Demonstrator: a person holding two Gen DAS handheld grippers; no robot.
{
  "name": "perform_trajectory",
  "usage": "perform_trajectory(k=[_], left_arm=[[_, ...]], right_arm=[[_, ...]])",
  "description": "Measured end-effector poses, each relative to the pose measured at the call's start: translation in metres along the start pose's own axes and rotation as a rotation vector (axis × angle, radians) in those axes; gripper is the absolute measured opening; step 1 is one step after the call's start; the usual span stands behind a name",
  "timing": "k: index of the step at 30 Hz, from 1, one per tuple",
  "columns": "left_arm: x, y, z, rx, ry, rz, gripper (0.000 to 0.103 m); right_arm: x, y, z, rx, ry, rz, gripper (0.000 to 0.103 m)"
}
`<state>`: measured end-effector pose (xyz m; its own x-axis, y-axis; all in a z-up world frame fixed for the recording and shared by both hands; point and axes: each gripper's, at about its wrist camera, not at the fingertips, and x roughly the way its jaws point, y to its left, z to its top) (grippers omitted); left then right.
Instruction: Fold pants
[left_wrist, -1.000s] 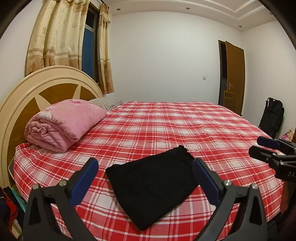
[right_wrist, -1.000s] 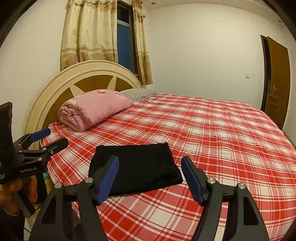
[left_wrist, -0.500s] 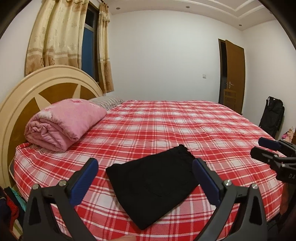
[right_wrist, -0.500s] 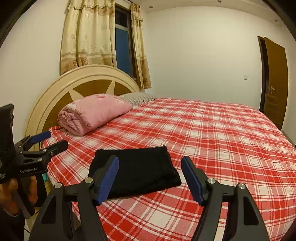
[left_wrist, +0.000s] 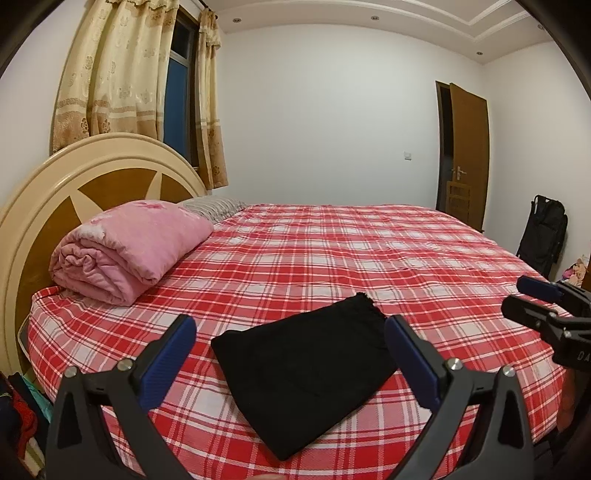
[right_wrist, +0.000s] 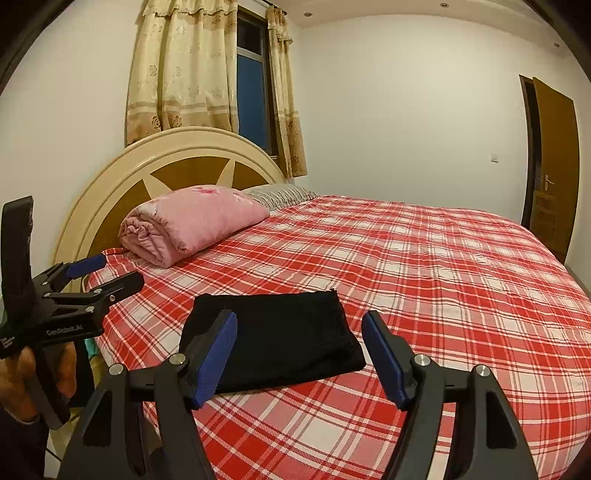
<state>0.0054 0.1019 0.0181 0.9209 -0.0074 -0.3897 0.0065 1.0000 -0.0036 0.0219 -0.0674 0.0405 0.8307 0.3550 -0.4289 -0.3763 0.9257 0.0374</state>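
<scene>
The black pants (left_wrist: 306, 373) lie folded into a compact rectangle near the front edge of the bed; they also show in the right wrist view (right_wrist: 280, 336). My left gripper (left_wrist: 290, 339) is open and empty, held back from the bed above the pants. My right gripper (right_wrist: 299, 339) is open and empty, also held off the bed in front of the pants. Each gripper shows in the other's view: the right one (left_wrist: 532, 299) at the right edge, the left one (right_wrist: 107, 273) at the left edge, held by a hand.
The bed (left_wrist: 369, 251) has a red plaid cover. A rolled pink quilt (left_wrist: 125, 247) and a striped pillow (left_wrist: 214, 205) lie by the round headboard (left_wrist: 74, 184). A black bag (left_wrist: 543, 236) stands by the brown door (left_wrist: 467, 155). Clothes (left_wrist: 18, 417) lie at the bed's left.
Both grippers have drawn slightly back and tilted up a little from the bed. The folded pants have not moved. Both grippers stay open.
</scene>
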Motion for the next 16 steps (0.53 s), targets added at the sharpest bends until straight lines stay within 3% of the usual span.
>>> perform_trajectory(k=[7,16], left_arm=[[0.0052,-0.0007,-0.0036,0.011,0.023,0.006,0.103],[0.0011,-0.0047,-0.0046,0.02,-0.018,0.001,0.103]], right_arm=[[0.0013,0.002,-0.0036,-0.005,0.009,0.002,0.071],[0.0032,-0.0024,-0.0054,0.007,0.011,-0.001,0.071]])
